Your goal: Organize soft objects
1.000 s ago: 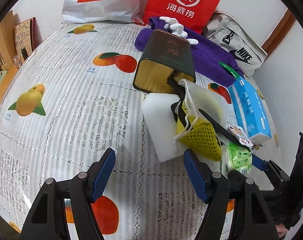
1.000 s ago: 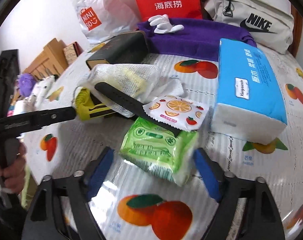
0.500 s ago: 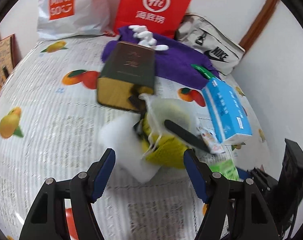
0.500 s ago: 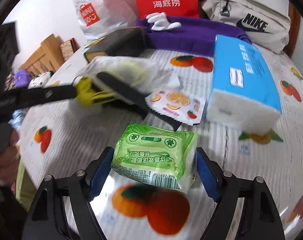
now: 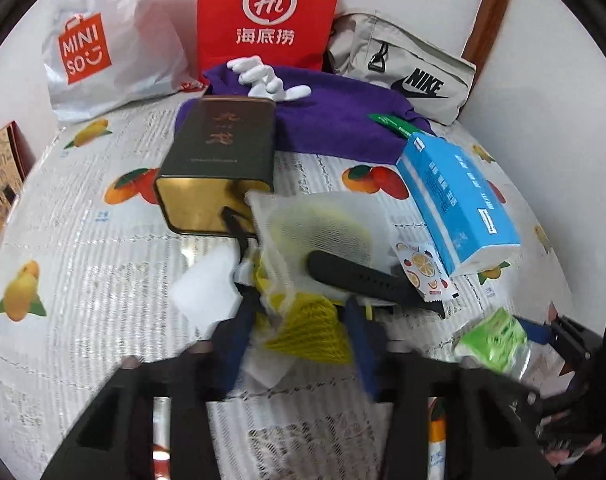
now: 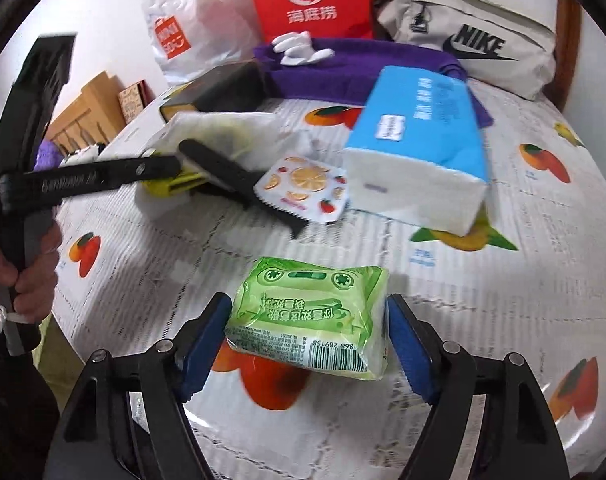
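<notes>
Since earlier: left gripper [image 5: 303, 336] advanced, fingers closing around yellow mesh bundle [image 5: 307, 332]. Right gripper [image 6: 309, 344] fingers, wide but closing, hold green tissue pack [image 6: 309, 314] lifted off table [image 6: 483, 320]. Step: double pickup. Next: secure bundle, carry both for sorting.

My left gripper [image 5: 299, 332]: jaws closing, blurred, on yellow mesh pouch [image 5: 309, 332]; pad contact unclear. White foam block [image 5: 207, 300] partly behind my left finger. Green tissue pack [image 5: 493, 340] smeared at right, print unreadable. Black strap [image 6: 239, 178]: far end hidden under white net bag [image 6: 223, 132]. Dark rectangular tin [image 6: 223, 88] half hidden behind net bag. Grey Nike bag [image 6: 475, 44] cut at far edge.
</notes>
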